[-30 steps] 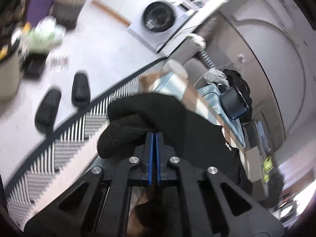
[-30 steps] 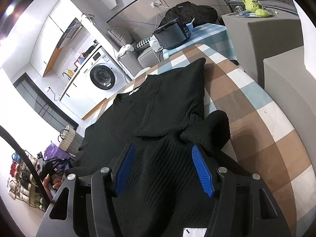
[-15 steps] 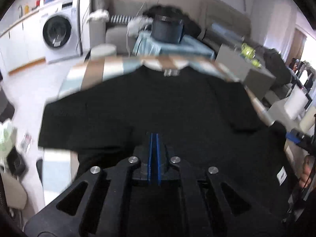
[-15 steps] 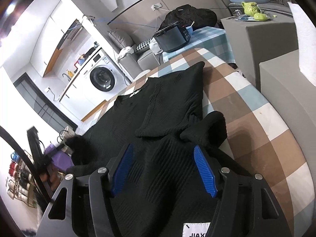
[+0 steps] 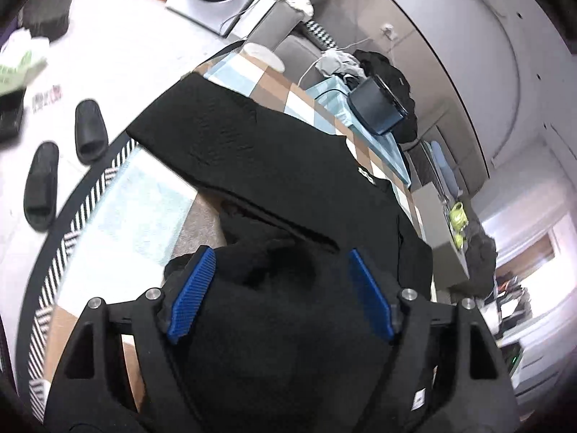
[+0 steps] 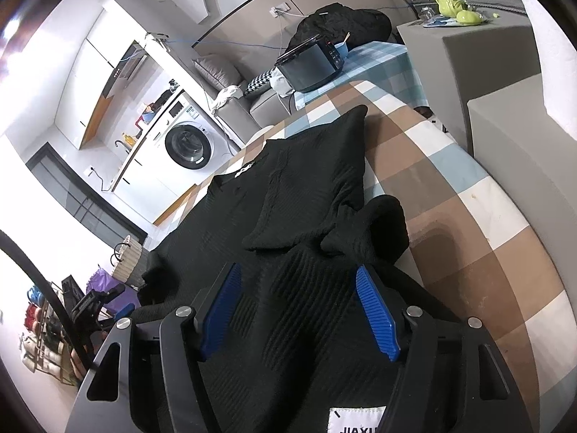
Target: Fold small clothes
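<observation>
A black knit sweater (image 5: pixel 274 151) (image 6: pixel 288 195) lies spread on a round table with a brown, white and blue checked cloth (image 5: pixel 299 97) (image 6: pixel 468 216). My left gripper (image 5: pixel 281 288) hovers low over the sweater's left side. Its jaws are opening, and a bunched black cuff (image 5: pixel 267 256) lies between the blue pads without being pressed. A sleeve (image 5: pixel 216 133) stretches away from it toward the table's edge. My right gripper (image 6: pixel 299 310) stands open over the hem, near a white label (image 6: pixel 355 420). The right sleeve (image 6: pixel 317 180) is folded across the body, its cuff (image 6: pixel 382 223) curled up.
Two black slippers (image 5: pixel 90 130) (image 5: pixel 39 184) lie on the floor beyond a striped rug edge (image 5: pixel 90 187). A washing machine (image 6: pixel 187 144), a sofa and a small table with a black device (image 6: pixel 312 61) stand behind. Grey blocks (image 6: pixel 505 144) flank the table's right side.
The left jaws went from shut on black fabric to wide apart, leaving the cuff loose between them, and the left view swung across the sweater. The right gripper stayed put, its jaws slightly wider.
</observation>
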{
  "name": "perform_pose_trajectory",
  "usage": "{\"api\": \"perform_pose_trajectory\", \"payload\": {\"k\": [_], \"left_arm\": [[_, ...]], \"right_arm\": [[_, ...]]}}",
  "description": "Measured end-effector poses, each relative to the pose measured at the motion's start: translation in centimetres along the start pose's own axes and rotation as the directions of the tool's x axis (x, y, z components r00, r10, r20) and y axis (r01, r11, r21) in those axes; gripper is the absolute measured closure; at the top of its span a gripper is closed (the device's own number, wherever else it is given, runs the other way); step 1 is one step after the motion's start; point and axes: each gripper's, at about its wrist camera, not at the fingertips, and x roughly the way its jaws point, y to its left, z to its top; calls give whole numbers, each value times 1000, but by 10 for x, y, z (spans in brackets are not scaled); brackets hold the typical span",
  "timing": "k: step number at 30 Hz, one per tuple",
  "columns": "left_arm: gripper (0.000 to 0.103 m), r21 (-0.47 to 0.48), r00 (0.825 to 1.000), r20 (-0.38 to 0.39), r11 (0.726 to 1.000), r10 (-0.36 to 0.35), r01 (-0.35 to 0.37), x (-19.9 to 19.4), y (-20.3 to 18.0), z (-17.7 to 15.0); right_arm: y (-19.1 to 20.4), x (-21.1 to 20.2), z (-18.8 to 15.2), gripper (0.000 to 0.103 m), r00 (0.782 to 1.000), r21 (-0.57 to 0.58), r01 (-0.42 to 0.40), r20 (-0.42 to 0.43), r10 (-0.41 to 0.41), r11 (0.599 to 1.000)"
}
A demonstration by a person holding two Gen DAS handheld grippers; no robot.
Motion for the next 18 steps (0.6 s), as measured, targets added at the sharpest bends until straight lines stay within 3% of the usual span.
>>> {"api": "perform_pose_trajectory", "payload": {"k": [3,5,7,9,11,14,16,18], "left_arm": [[29,-15,1000,-5,1000,-8,7,11,4,9],[29,-60,999,-8,998,31,-31,29,15,21],[29,-103,996,-59,993,60,-66,56,21,28],[30,-157,994,-103,986,33,-49,73,30,31],[32,-184,997,-77,983,10,-24,78,36,34],[48,-205,1000,14,979,20,-17,80,37,45],[88,-202,998,40,978,55,-45,86,36,57],[95,-160,996,45,985,79,-71,90,30,66]], "right_arm": [[0,-5,-1,35,1000,-2,1,6,-1,1000],[-1,-9,0,34,1000,2,4,14,-4,1000],[-4,-15,-1,34,1000,7,11,26,-11,1000],[-5,-20,-1,33,999,14,16,37,-16,1000],[-8,-24,-1,32,998,20,28,49,-29,999],[-13,-27,-2,32,997,34,44,55,-46,998],[-17,-28,-3,32,997,48,52,61,-54,998],[-20,-30,-3,32,996,62,55,69,-59,997]]}}
